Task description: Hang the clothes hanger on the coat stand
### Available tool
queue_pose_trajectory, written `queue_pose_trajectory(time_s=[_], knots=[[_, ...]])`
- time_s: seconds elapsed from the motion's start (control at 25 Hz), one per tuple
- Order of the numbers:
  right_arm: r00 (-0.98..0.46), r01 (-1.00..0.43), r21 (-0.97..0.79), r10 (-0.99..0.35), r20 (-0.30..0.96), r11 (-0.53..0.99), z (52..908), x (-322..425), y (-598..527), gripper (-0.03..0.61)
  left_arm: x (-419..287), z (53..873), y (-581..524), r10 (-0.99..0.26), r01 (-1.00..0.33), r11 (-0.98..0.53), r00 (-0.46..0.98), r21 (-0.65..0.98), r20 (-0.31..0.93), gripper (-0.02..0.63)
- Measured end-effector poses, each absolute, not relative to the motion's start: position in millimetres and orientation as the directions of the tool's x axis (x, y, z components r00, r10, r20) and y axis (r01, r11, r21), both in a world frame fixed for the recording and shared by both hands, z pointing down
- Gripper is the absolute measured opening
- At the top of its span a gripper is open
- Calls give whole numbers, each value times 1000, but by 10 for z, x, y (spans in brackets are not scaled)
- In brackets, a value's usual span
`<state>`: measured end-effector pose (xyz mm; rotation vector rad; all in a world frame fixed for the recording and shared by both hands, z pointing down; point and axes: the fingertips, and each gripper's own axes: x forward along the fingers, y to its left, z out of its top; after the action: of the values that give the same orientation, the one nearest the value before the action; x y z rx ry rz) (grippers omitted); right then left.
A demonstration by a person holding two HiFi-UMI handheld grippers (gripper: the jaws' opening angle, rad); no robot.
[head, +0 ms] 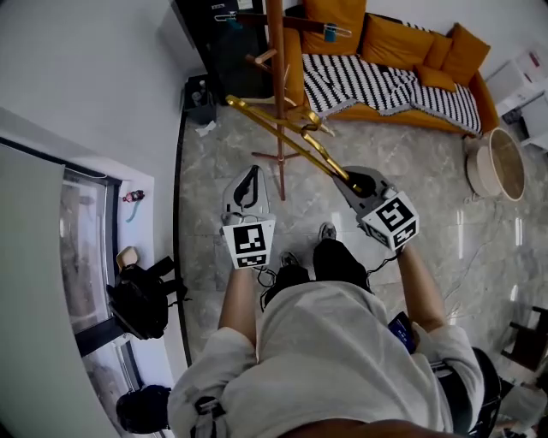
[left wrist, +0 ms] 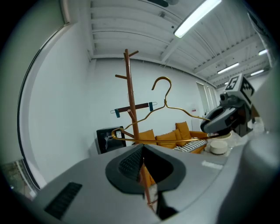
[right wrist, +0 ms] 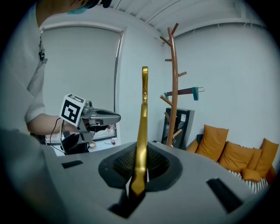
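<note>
The coat stand (head: 276, 85) fills the upper middle of the head view. It is a tall brown pole with short pegs, standing on the grey floor (head: 411, 222) in front of an orange sofa (head: 390, 51) at the upper right. A dark bar with blue clips (head: 295, 23) already sits across the pole near the top of the frame, and the other pegs I can see look free.

The gold hanger (head: 287, 137) is in my grasp. It runs from the centre of the head view up and left towards the stand. In the left gripper view its hook rises just right of the pole, and I see no peg inside that hook.

My right gripper (head: 355, 181) is clamped on one end of the hanger. Its own view shows the gold bar pinched between the jaws and standing up from them, with the stand off to the right of it. My left gripper (head: 250, 175), left of centre, has its jaws together with nothing in them.

So I reckon pickup is finished and the hanging is not. The stand lies ahead of both tools, apart from them. What's left is to close in, lift the hook over a free peg, settle it there and let go.
</note>
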<state>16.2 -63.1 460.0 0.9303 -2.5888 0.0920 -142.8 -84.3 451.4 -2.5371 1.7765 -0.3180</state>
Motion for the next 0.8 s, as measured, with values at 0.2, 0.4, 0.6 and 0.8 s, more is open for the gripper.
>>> queue_pose_trajectory(time_s=[0.2,0.4,0.6,0.8], knots=[[-737,-556,67,-528,423,829,4575,303,-1001,26,-1466,4541,-1232,-955,-899,-286,240,-331,174,11],[-778,-463,88,-452,436,882,4573,353,-1234,26,-1384,4456,-1677,-967,-808,-241,157,-538,198,11],[-801,-390,82,-382,460,917,4599,402,-1423,26,-1209,4425,-2025,-966,-636,-250,112,-731,233,90],[-816,-313,75,-308,489,947,4637,446,-1532,26,-1013,4459,-2229,-969,-481,-246,117,-841,216,98]])
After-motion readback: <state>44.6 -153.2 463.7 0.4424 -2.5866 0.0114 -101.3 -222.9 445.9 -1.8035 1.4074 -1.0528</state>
